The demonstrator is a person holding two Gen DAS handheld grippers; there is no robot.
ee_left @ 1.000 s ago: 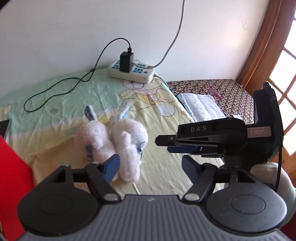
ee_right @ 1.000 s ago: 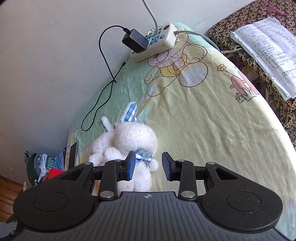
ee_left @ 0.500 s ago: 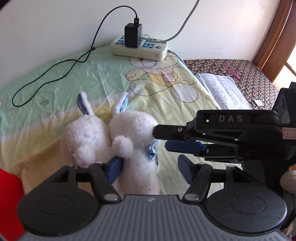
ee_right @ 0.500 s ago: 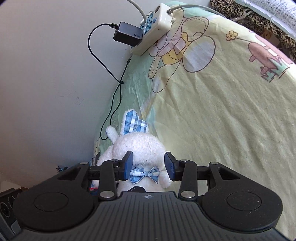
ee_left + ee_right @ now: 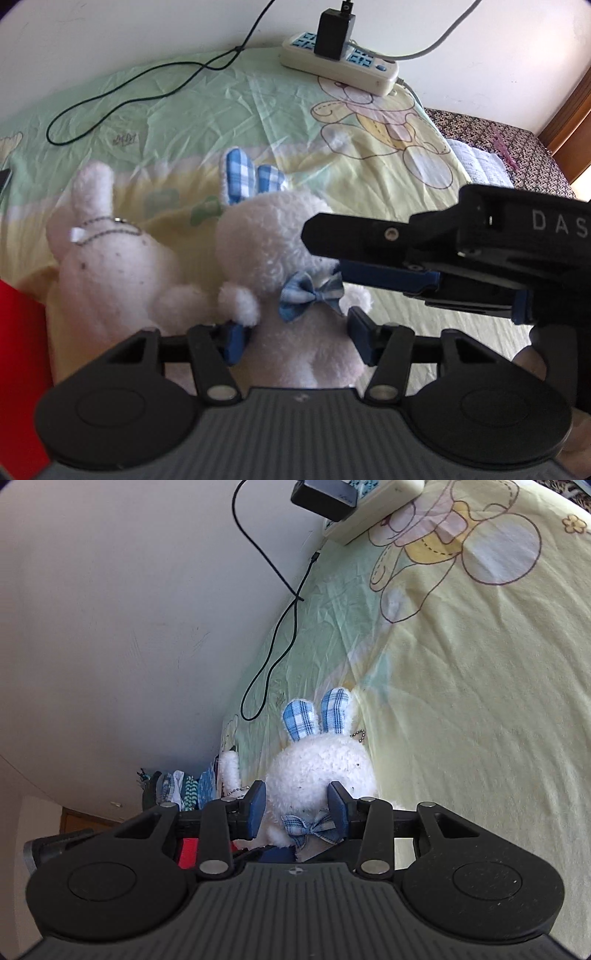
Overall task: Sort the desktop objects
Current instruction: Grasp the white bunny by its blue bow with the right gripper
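A white plush rabbit with blue plaid ears and a bow tie (image 5: pixel 273 240) lies on the bear-print cloth. My left gripper (image 5: pixel 297 339) is shut on its body, a blue pad pressed into the fur on each side. My right gripper (image 5: pixel 297 808) reaches in from the right (image 5: pixel 325 251). It stands open, its pads beside the rabbit's (image 5: pixel 317 768) lower head and bow tie, with no squeeze that I can see. A second plain white plush rabbit (image 5: pixel 110 266) with a bead chain lies just left of the first.
A white power strip (image 5: pixel 340 66) with a black charger sits by the wall, and its black cable (image 5: pixel 129 85) loops over the cloth. Papers (image 5: pixel 476 162) lie on a patterned surface at the right. Something red (image 5: pixel 18 369) stands at the left edge.
My left gripper came down over the bow-tie rabbit and its jaws closed on the body. My right gripper moved in to the rabbit's head with its jaws slightly wider.
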